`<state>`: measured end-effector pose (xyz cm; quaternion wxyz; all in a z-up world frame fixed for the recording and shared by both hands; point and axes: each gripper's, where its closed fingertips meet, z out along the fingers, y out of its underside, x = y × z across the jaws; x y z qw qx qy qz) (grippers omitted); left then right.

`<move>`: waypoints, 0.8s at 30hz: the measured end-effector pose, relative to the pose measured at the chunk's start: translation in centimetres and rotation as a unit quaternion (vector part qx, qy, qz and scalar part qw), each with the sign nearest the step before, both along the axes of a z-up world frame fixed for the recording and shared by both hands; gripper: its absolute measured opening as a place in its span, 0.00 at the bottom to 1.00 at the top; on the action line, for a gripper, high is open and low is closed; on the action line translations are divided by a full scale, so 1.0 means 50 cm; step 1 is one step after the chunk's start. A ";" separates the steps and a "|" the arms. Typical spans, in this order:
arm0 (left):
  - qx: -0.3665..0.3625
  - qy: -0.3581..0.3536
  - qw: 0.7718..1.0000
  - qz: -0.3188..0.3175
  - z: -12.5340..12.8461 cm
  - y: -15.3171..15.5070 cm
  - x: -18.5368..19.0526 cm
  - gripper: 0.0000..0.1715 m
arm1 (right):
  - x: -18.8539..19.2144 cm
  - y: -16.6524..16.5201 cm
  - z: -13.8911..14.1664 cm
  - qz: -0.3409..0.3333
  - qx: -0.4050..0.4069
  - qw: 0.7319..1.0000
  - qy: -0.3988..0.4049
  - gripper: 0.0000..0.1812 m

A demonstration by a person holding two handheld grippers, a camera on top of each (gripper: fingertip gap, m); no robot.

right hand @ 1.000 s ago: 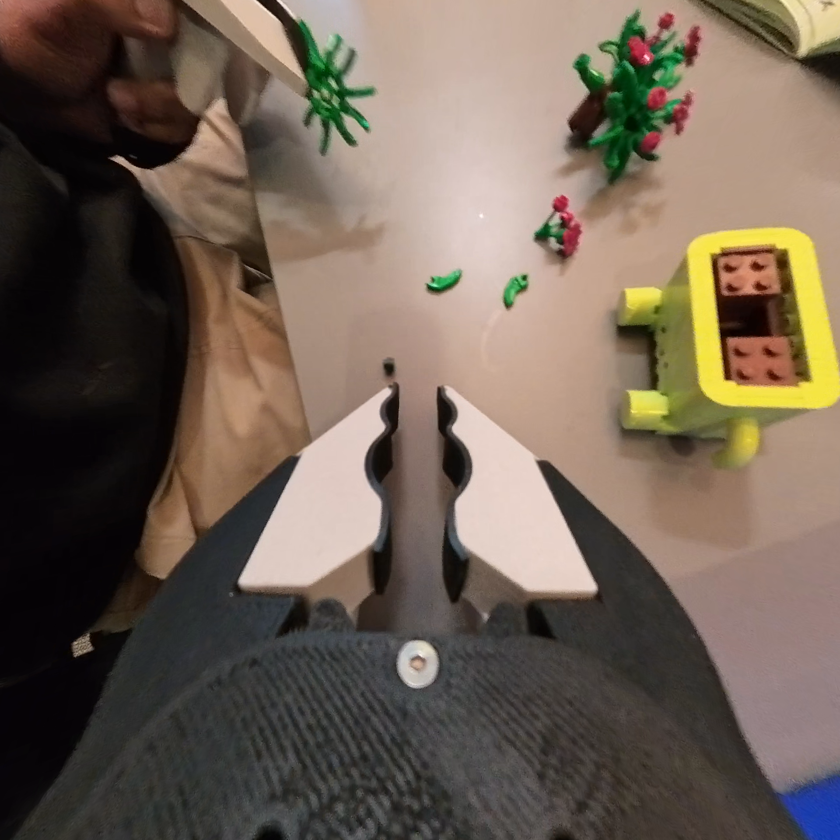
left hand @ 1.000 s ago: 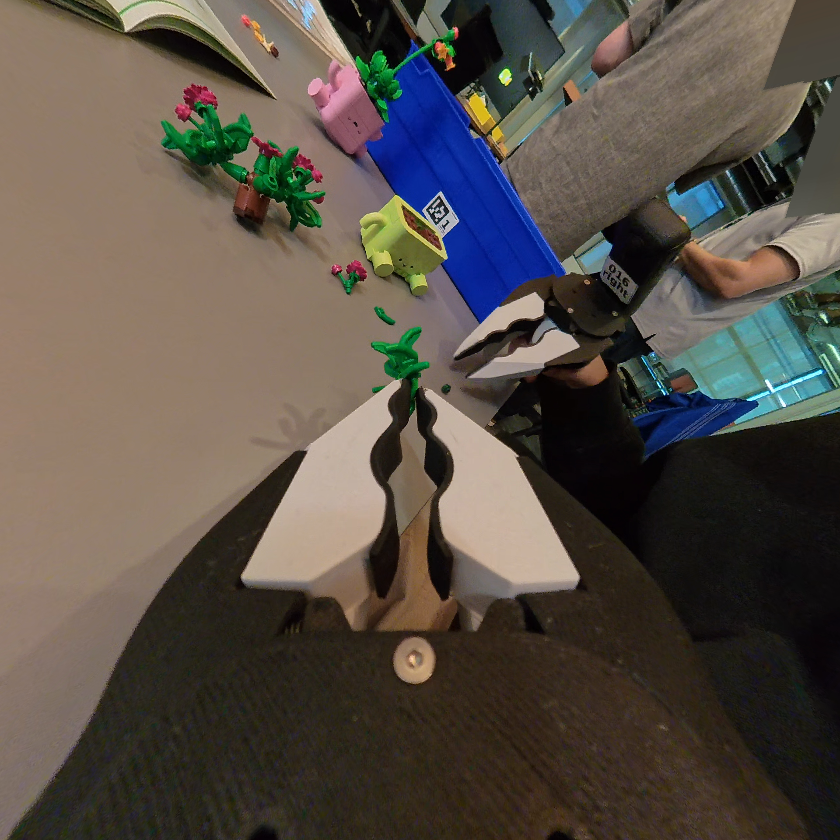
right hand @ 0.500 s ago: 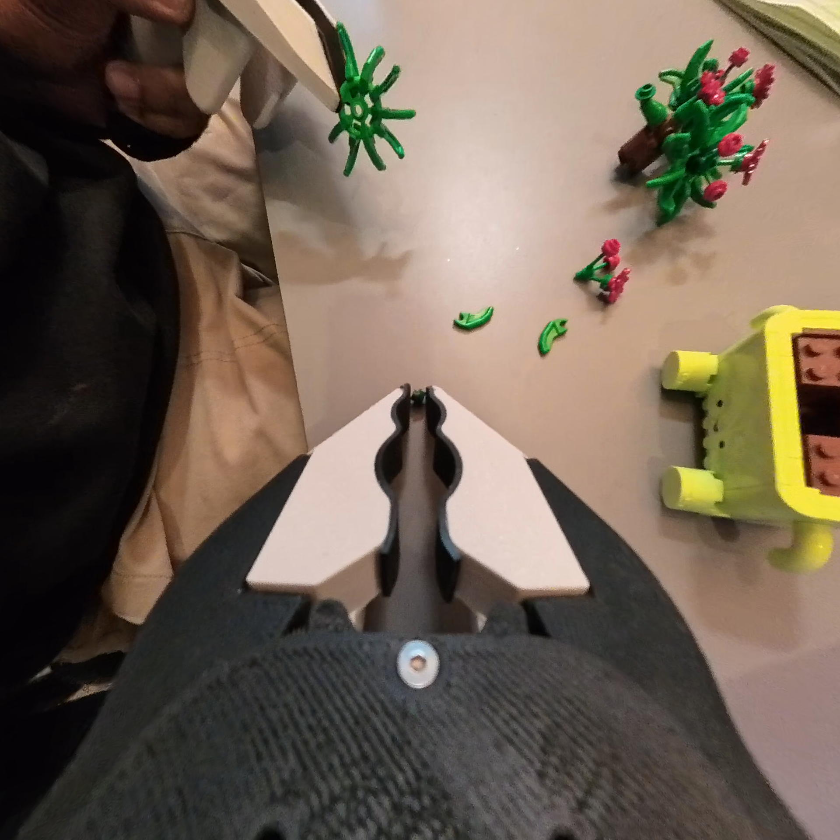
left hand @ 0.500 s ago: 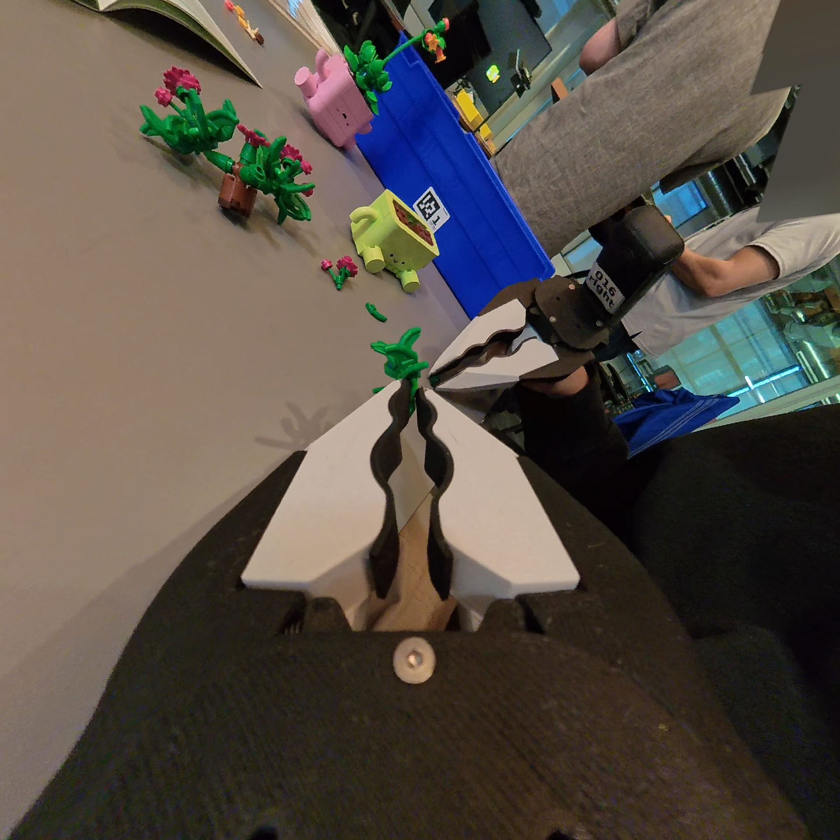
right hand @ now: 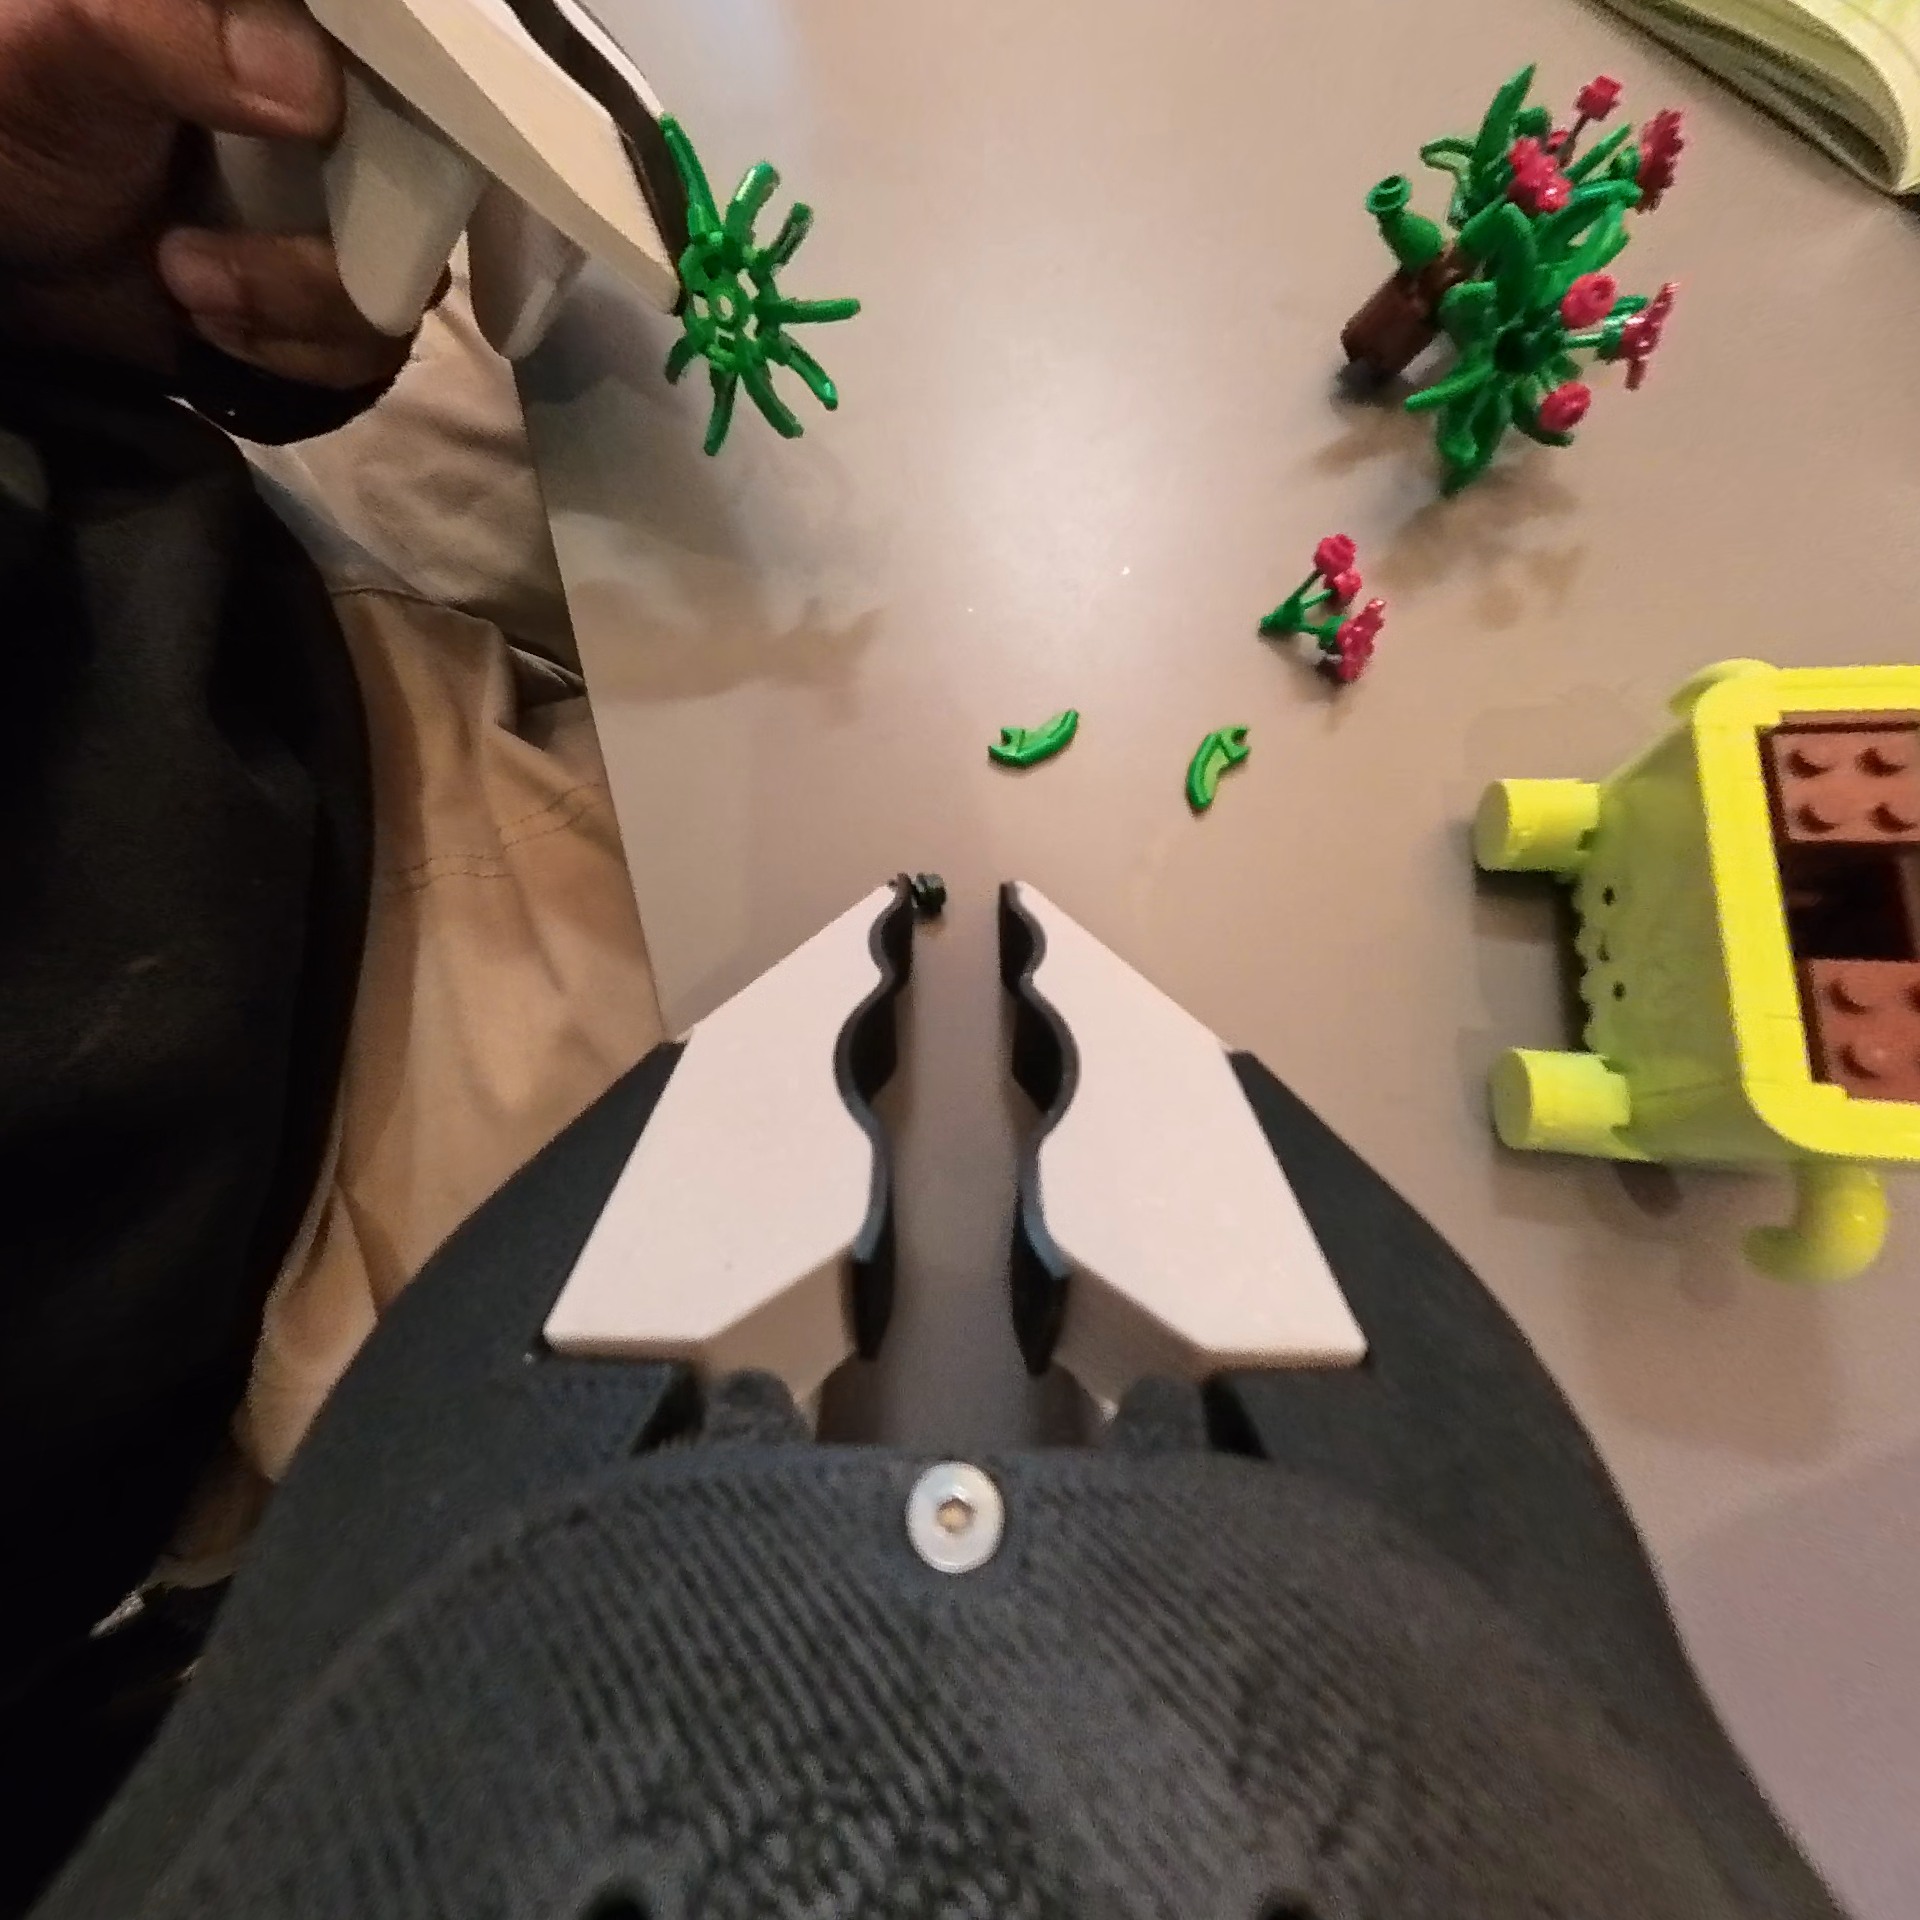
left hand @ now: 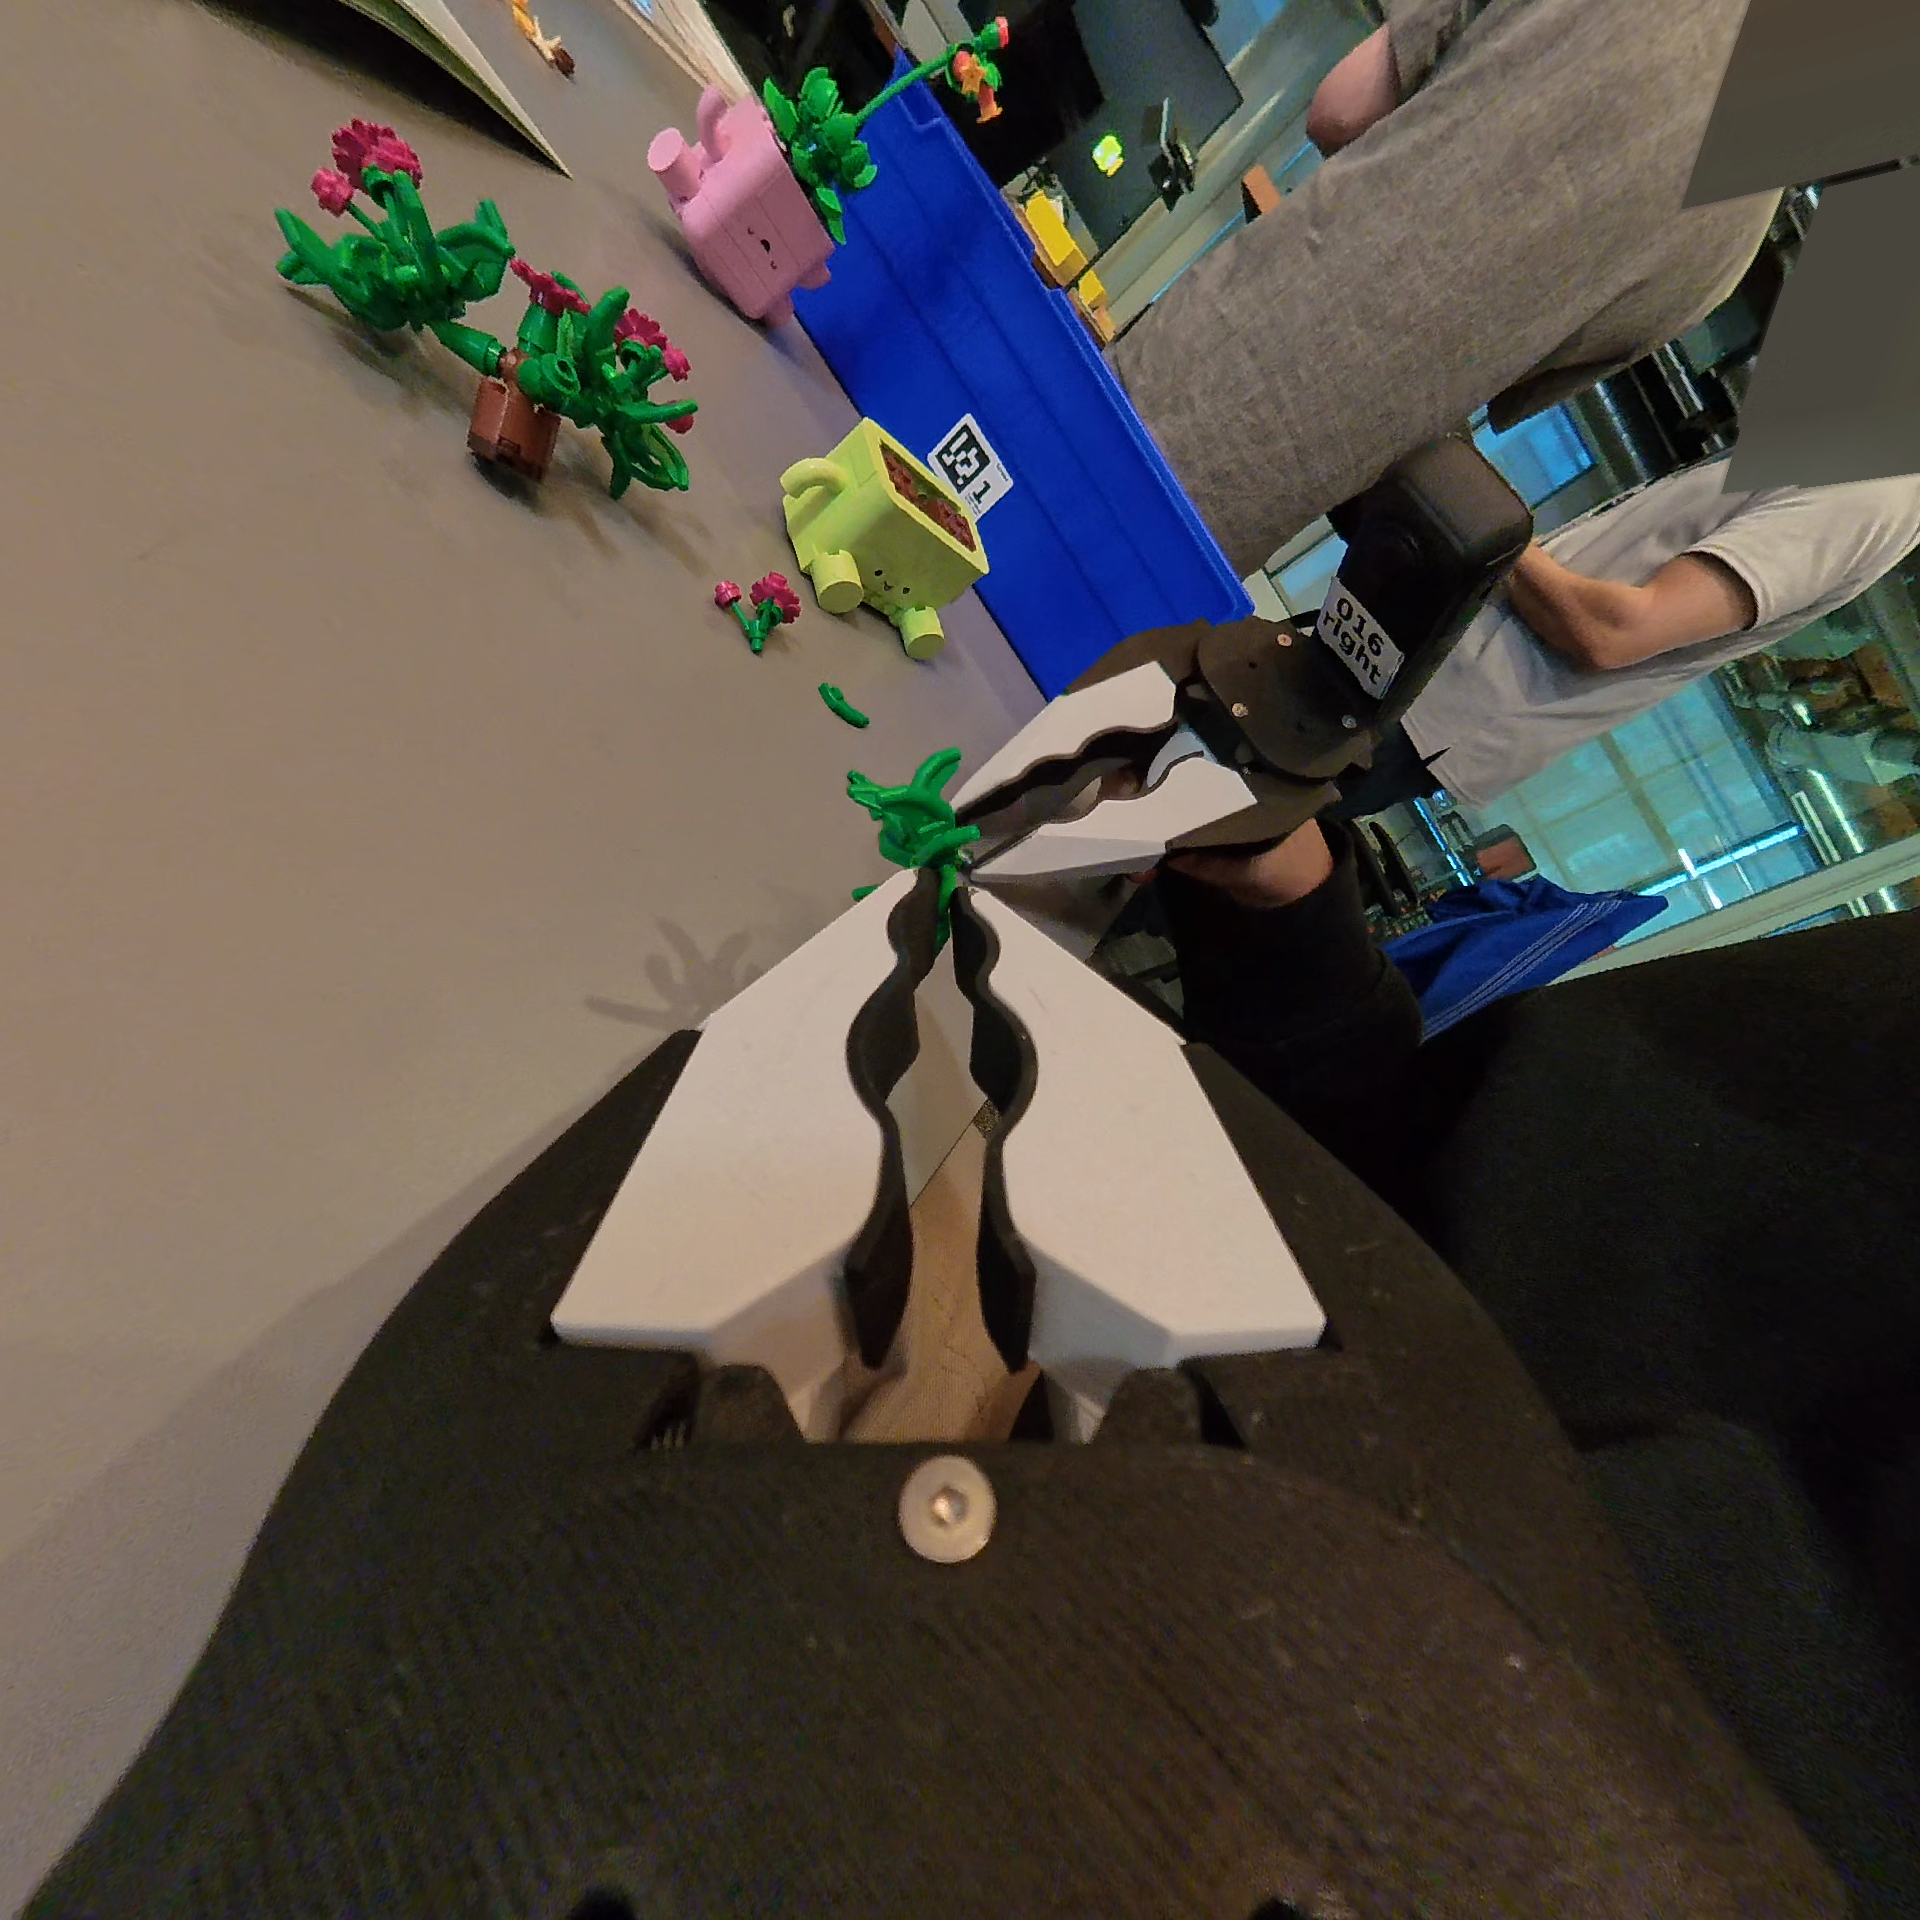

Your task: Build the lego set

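The left gripper (left hand: 935, 899) is clamped on a spiky green plastic leaf piece (right hand: 750, 322), held above the grey tabletop (left hand: 312, 831) near its edge. The right gripper (right hand: 956, 904) has its fingers parted, a tiny dark stud (right hand: 925, 889) sitting at its left fingertip. Beyond that stud lie two small green curved leaves (right hand: 1032, 740), then a red-flowered sprig (right hand: 1330, 613); a lime-yellow brick planter (right hand: 1704, 935) stands to the right of it.

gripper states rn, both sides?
Left gripper: shut on the green leaf cluster, held above the table.
Right gripper: open, holding nothing; a tiny dark piece sits by one fingertip.
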<state>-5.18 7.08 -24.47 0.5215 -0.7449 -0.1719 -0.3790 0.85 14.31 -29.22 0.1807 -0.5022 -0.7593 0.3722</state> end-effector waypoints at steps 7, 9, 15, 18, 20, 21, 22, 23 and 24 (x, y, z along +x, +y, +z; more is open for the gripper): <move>0.000 -0.001 1.000 -0.001 -0.001 0.000 0.000 0.00 | -0.002 0.023 0.002 -0.024 0.011 1.000 0.007 0.06; 0.000 -0.001 1.000 0.000 -0.001 0.000 0.000 0.00 | -0.001 0.030 0.002 -0.029 0.021 0.999 0.008 0.05; 0.000 -0.003 1.000 -0.001 -0.002 0.000 -0.001 0.00 | 0.015 0.059 0.009 -0.045 0.024 0.999 0.010 0.04; 0.001 -0.004 1.000 -0.001 -0.001 0.001 -0.001 0.00 | 0.017 0.060 0.018 -0.043 0.027 0.998 0.021 0.02; 0.001 -0.004 1.000 -0.002 -0.001 0.001 0.000 0.00 | 0.018 0.057 0.015 -0.039 0.033 0.999 0.015 0.02; 0.001 -0.003 1.000 -0.002 -0.001 0.001 0.001 0.00 | 0.020 0.056 0.011 -0.038 0.035 0.999 0.009 0.02; 0.001 -0.004 1.000 -0.002 -0.001 0.001 0.001 0.00 | 0.023 0.056 0.006 -0.036 0.037 0.999 0.002 0.02; 0.001 -0.004 1.000 -0.003 -0.001 0.001 0.001 0.00 | 0.026 0.054 0.003 -0.032 0.035 0.999 -0.003 0.02; 0.001 -0.004 1.000 -0.003 -0.001 0.001 0.001 0.00 | 0.029 0.052 0.002 -0.028 0.032 0.999 -0.006 0.03</move>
